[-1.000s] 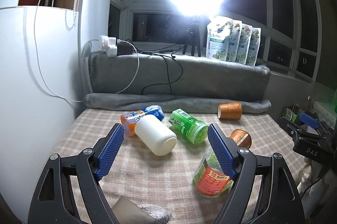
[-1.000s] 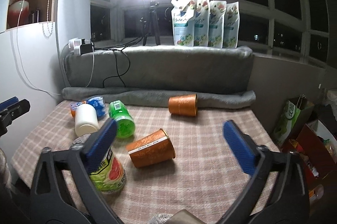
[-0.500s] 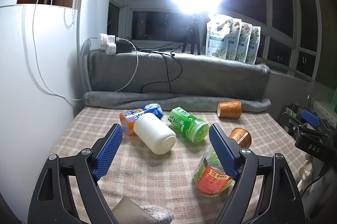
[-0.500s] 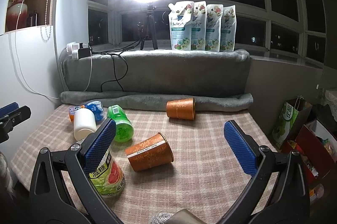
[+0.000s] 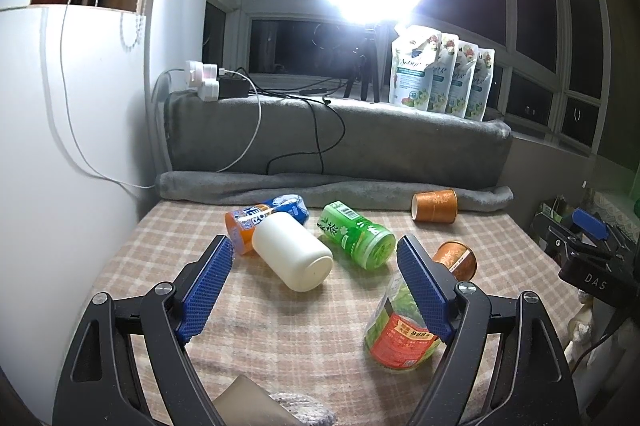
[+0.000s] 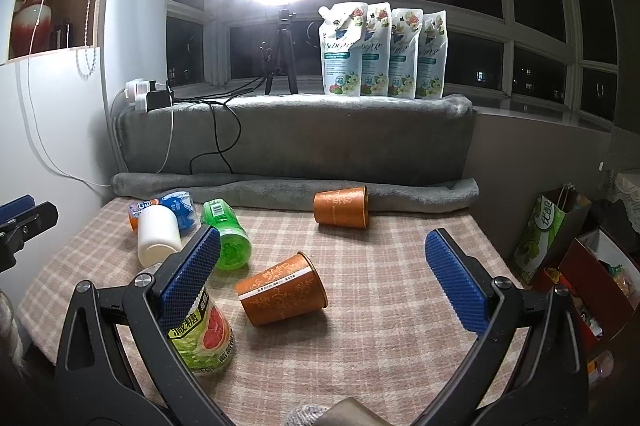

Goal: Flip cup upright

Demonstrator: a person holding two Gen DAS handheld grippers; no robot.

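**Two cups down, both claws spread**

My right gripper (image 6: 322, 256) is spread wide and holding nothing, and between its pads the near orange cup (image 6: 282, 294) lies on its side on the checked cloth (image 6: 400, 266). My left gripper (image 5: 314, 276), equally wide and holding nothing, frames the white bottle (image 5: 292, 254); there the near cup is half hidden behind my right pad. A second cup (image 6: 342, 206) lies against the grey roll (image 6: 420, 191).

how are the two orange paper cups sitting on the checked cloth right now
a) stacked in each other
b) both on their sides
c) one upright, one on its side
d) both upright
b: the near cup lies on its side between the open fingers of the right gripper, and the far cup lies on its side by the rolled grey blanket.
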